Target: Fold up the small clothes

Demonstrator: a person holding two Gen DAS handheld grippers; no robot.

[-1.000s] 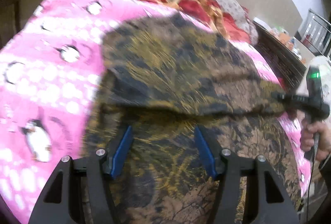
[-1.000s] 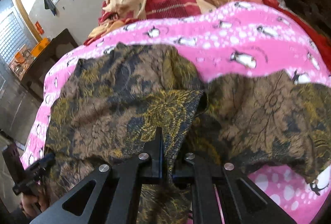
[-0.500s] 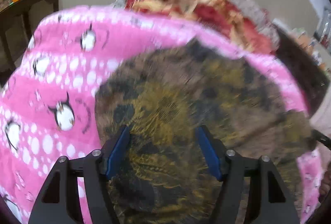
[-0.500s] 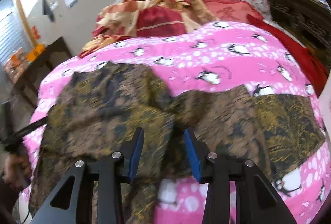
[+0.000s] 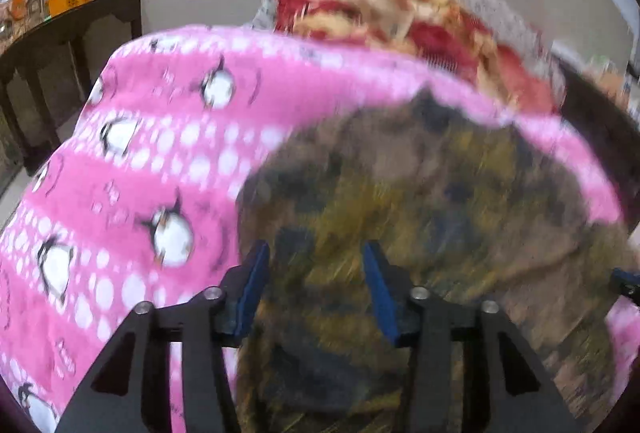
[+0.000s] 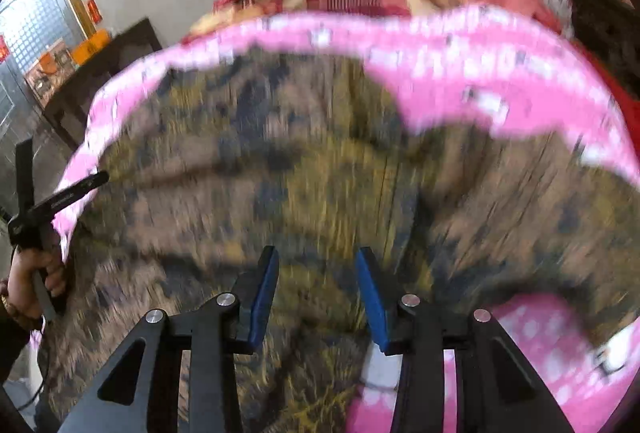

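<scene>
The brown-and-gold patterned cloth garment (image 5: 420,193) is spread on the pink penguin-print blanket (image 5: 132,161). The left gripper (image 5: 314,273) has just been narrowing, jaws parted, nothing gripped. The right gripper (image 6: 316,273) is held apart, empty, above the garment.

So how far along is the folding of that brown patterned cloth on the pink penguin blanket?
Partly done. The brown-and-gold batik garment lies on the pink penguin blanket with one layer apparently folded over; blur hides details. In hand: nothing. The right gripper has let go, and the left gripper, its jaws just narrowing, grips nothing either. Left: probably more folds to make it compact.
</scene>
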